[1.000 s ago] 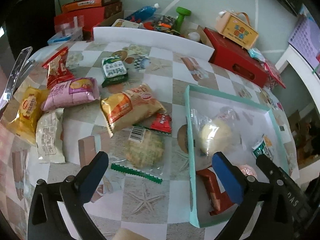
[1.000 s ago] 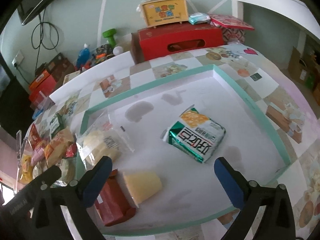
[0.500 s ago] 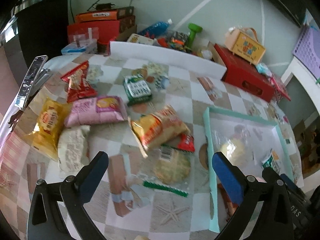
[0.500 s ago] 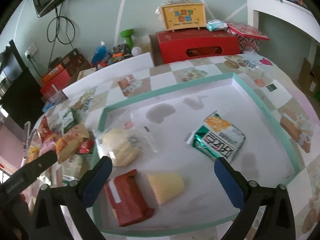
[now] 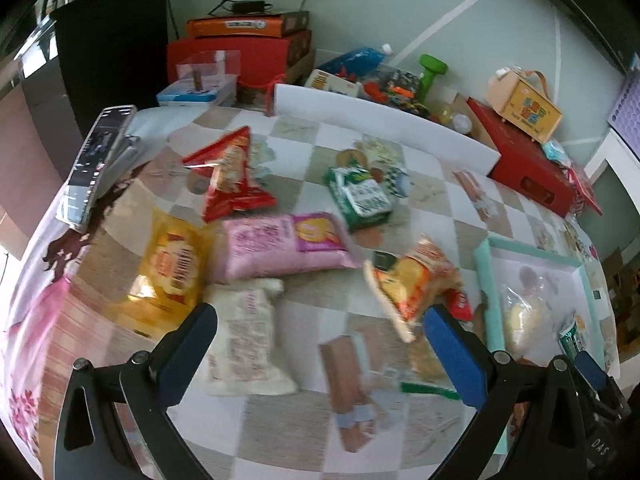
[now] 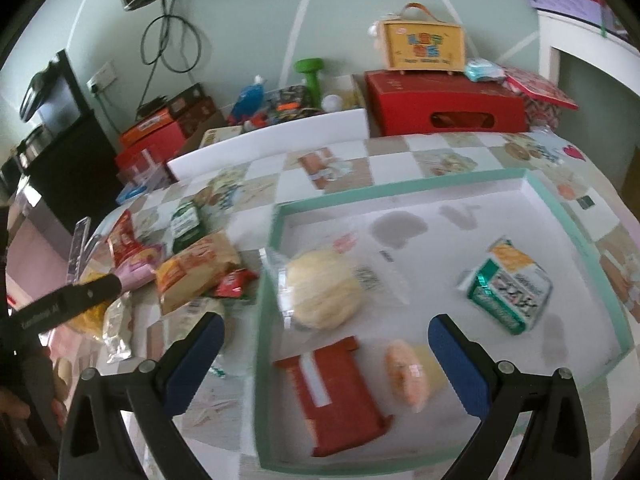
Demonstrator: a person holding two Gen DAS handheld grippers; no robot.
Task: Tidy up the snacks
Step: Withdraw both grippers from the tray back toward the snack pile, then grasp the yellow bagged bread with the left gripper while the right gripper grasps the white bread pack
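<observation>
My left gripper (image 5: 320,344) is open and empty above loose snacks on the checkered table: a white packet (image 5: 244,344), a pink bag (image 5: 284,244), a yellow bag (image 5: 172,276), a red bag (image 5: 232,176), a green packet (image 5: 360,196) and an orange bag (image 5: 412,284). My right gripper (image 6: 326,354) is open and empty over the left part of the teal-rimmed tray (image 6: 400,186). The tray holds a wrapped bun (image 6: 324,288), a red box (image 6: 336,392), a peach snack (image 6: 412,376) and a green packet (image 6: 506,288).
A phone (image 5: 96,160) on a stand is at the table's left edge. A white board (image 5: 380,120) lines the far edge. Behind it are red boxes (image 6: 444,108), a yellow carry box (image 6: 422,46), a green dumbbell (image 6: 310,74) and a black cabinet (image 5: 112,56).
My left gripper has swung left, from the tray's edge to over the loose snacks. My right gripper has shifted left, so the loose snacks show beyond the tray's left edge.
</observation>
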